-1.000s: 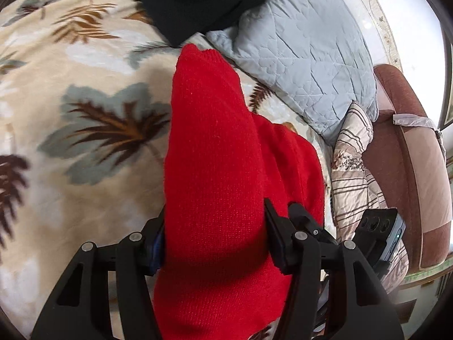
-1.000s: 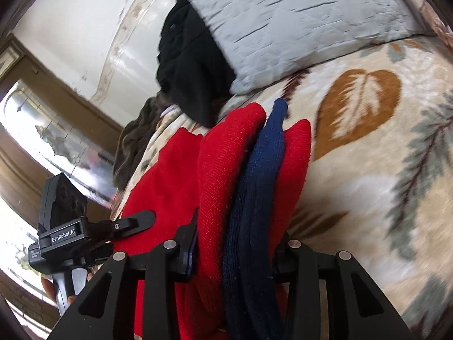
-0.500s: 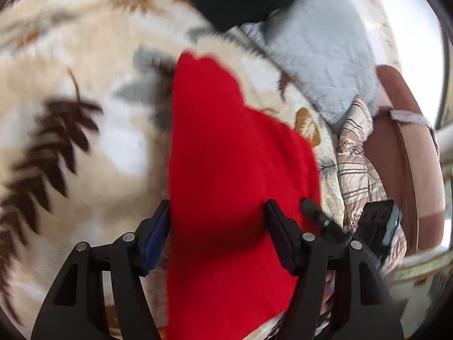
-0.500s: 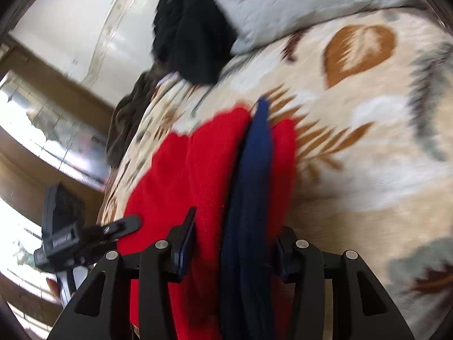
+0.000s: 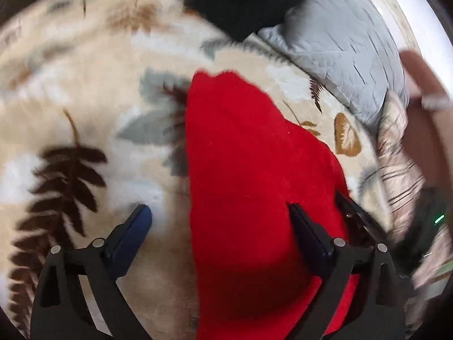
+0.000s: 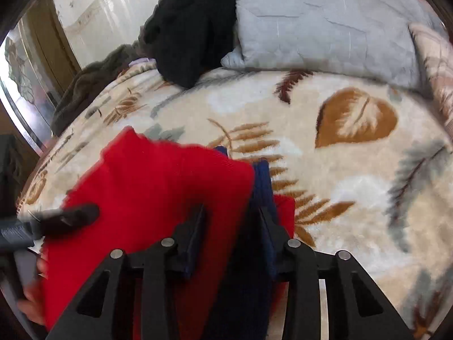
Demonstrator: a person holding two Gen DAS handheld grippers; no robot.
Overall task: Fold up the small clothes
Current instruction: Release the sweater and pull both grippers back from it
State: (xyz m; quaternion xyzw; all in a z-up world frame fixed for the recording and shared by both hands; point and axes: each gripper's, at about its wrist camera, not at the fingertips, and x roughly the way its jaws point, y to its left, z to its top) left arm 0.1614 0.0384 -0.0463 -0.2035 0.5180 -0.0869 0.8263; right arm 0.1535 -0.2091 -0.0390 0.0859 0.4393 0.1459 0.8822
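Left gripper [image 5: 219, 221]: jaws just opened wide, pads clear of the red knit garment [image 5: 254, 184] lying between them. Right gripper [image 6: 230, 222]: jaws narrow, clamped on the garment's folded edge with its navy trim [image 6: 262, 187]. Garment lies flattened on the leaf-patterned bed blanket [image 6: 354, 170], grey pillow [image 6: 325, 22] at the far side.

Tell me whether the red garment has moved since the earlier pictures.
Yes. The red garment has dropped onto the leaf-print blanket, farther from the grey pillow.

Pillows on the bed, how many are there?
2 that I can see. A grey quilted pillow lies at the far end of the leaf-print blanket, and a striped pillow sits beside it at the bed's edge. The black clothes could hide more.
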